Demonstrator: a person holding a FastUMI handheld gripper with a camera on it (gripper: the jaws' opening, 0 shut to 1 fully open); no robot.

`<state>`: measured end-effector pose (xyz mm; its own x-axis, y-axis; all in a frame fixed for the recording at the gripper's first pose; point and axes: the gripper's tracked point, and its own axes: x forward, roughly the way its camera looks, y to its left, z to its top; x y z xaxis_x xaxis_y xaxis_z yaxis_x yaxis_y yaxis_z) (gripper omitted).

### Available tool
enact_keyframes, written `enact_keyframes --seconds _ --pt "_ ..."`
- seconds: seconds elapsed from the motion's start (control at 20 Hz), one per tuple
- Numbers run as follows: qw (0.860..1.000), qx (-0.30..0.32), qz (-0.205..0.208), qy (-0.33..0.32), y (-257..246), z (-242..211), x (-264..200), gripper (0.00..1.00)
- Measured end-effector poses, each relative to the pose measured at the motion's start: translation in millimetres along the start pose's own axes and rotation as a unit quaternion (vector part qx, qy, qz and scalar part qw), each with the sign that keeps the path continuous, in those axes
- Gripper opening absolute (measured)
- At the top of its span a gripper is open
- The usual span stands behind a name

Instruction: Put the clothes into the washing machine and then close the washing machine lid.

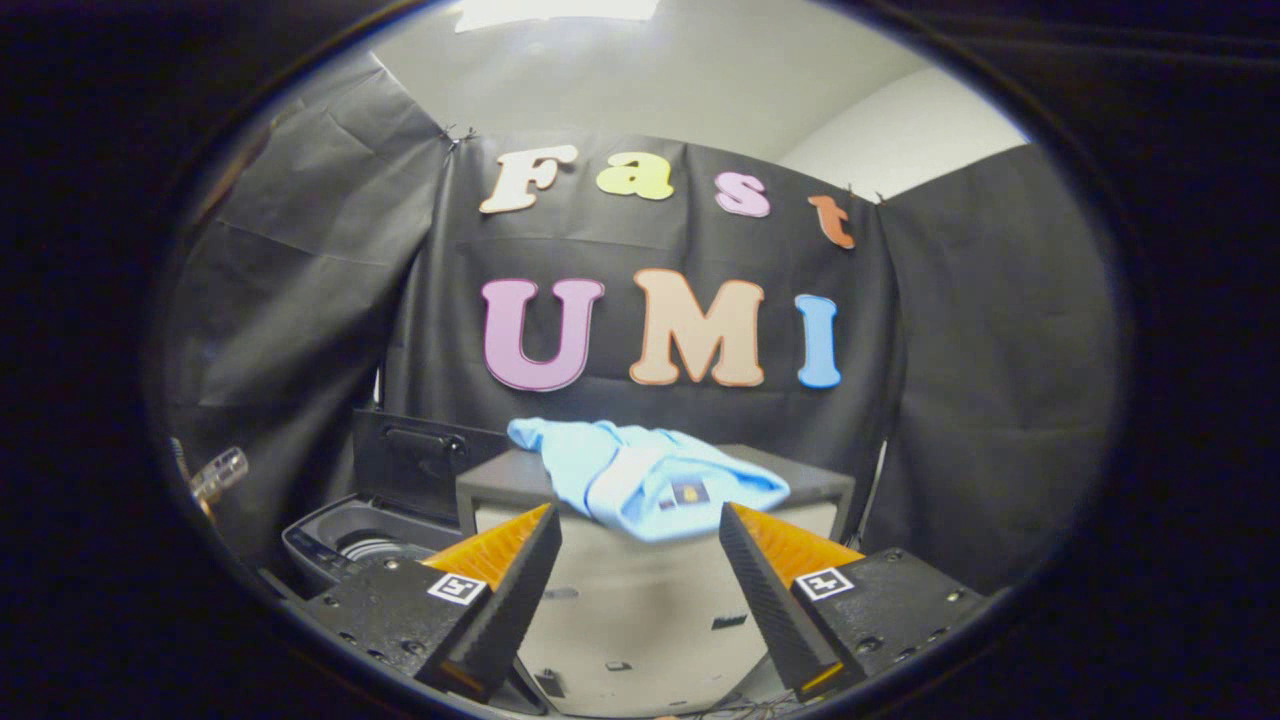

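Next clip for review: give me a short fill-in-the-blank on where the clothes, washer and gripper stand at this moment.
1. The light blue garment lies on top of the ____.
2. The washing machine lid stands ____.
3. The gripper is ____, holding nothing.
4. The washing machine sits to the ____ of the cabinet.

Missing words: cabinet; open; open; left

The shirt [645,480] lies crumpled on the cabinet [640,590], hanging over its front edge just beyond the wide-apart fingers of the gripper [640,520], while the washer [350,540] sits left of the cabinet with its lid [420,460] upright behind the tub.
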<state>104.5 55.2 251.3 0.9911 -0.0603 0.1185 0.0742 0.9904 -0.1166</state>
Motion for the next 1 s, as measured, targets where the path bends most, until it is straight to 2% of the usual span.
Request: enact_keyframes --seconds 0.15,0.25,0.35,0.55,0.8,1.0 --pt "1.000 -0.007 -0.002 0.006 5.4 38.7 49.6 0.97" --pt "1.000 -0.008 -0.011 0.026 4.7 46.2 85.6 0.97" --pt "0.998 -0.016 -0.015 0.060 4.4 37.8 122.7 0.97" --pt "0.991 -0.035 -0.018 0.131 8.9 -8.5 177.8 0.97" --pt "0.977 -0.012 -0.036 0.211 3.8 -66.2 196.7 0.98" --pt "0.975 0.000 -0.044 0.220 0.4 -74.8 196.8 0.98"
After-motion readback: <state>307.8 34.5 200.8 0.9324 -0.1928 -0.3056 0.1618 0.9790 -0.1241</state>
